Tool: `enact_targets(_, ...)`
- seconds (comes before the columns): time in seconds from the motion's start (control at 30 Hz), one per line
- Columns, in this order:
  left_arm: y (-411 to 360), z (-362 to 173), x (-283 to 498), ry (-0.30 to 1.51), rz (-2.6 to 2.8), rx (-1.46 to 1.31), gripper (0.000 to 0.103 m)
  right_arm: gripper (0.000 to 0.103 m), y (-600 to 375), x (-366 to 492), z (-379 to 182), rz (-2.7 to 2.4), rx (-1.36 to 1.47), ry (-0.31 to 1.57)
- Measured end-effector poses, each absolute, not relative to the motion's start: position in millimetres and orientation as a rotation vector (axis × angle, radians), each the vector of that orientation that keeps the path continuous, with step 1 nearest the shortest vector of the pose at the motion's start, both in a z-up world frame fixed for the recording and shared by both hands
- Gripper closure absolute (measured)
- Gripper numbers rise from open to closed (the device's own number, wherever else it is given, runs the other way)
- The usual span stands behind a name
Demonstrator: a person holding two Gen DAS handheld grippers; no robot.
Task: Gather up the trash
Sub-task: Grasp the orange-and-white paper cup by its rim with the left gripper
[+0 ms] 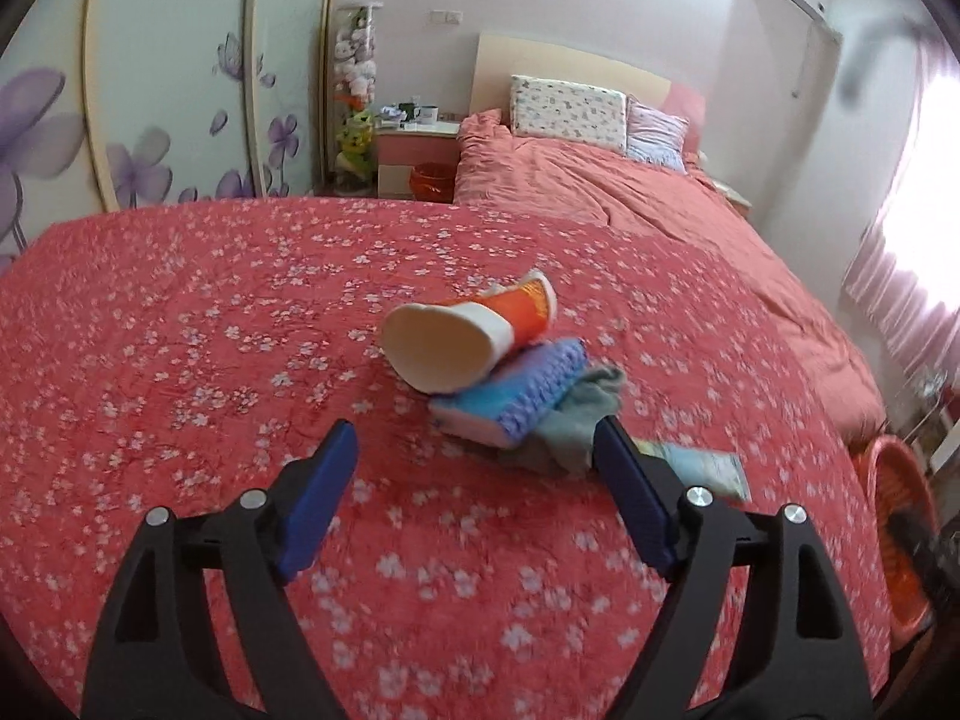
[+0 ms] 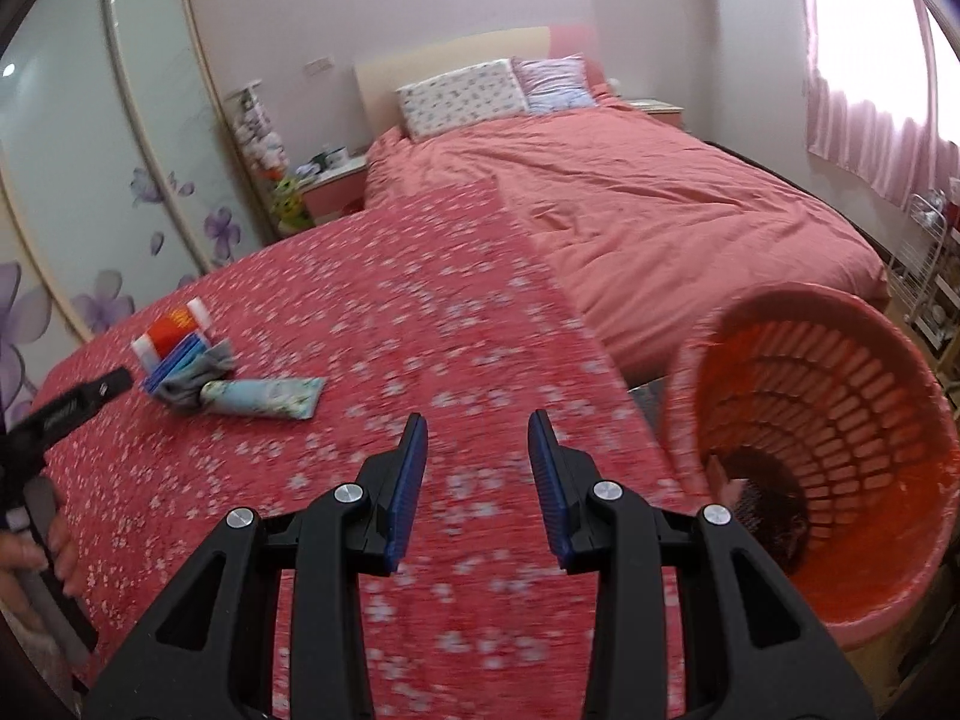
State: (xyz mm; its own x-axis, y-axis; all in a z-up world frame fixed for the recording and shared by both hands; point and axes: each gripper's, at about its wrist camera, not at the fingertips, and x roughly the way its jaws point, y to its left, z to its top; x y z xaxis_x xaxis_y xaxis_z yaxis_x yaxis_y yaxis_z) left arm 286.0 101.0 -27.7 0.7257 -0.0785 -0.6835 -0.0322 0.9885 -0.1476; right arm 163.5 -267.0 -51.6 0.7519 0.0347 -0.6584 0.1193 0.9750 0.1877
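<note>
Pink walls, a sliding wardrobe printed with purple flowers and a bed under a plain coral duvet are seen behind a red spread scattered with small white blossoms. Near the middle of that spread a small heap of trash is gathered: an orange and white paper cup is laid on its side, its open mouth turned toward the left wrist camera, and is propped on a blue and purple pack. A grey cloth is bunched against the pack, and a pale blue floral packet is laid flat just beside the cloth.

The left gripper is held just short of the heap with its jaws spread wide; nothing is clasped between its blue pads, though the right-hand pad is seen in front of the grey cloth. The right gripper is held over bare spread, well apart from the heap, its jaws parted and empty.

An orange slatted basket is seen tipped toward the camera at the right edge of the spread, with something dark at its bottom that cannot be identified.
</note>
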Motion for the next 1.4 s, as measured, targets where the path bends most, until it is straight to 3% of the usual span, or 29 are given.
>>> enact_targets(0.33, 99, -35, 333, 0.775, -0.062, -0.201, 0.045, 0.067, -240, 177, -57, -0.026, 0.180, 0.754)
enact_targets(0.43, 99, -40, 345, 0.805, -0.082, -0.230, 0.057, 0.067, -237, 179, -60, -0.026, 0.175, 0.764)
enact_targets(0.57, 99, -46, 354, 0.818, -0.117, -0.265, 0.086, 0.067, -234, 178, -62, -0.024, 0.169, 0.770)
enact_targets(0.63, 100, -45, 354, 0.800, -0.116, -0.258, 0.092, 0.067, -233, 178, -62, -0.024, 0.164, 0.771)
enact_targets(1.13, 183, -33, 309, 0.723, 0.030, -0.218, 0.097, 0.067, -200, 192, -61, 0.035, 0.125, 0.772)
enact_targets(1.4, 188, -65, 305, 0.806, 0.022, -0.255, 0.078, 0.059, -151, 237, -61, 0.145, 0.084, 0.798)
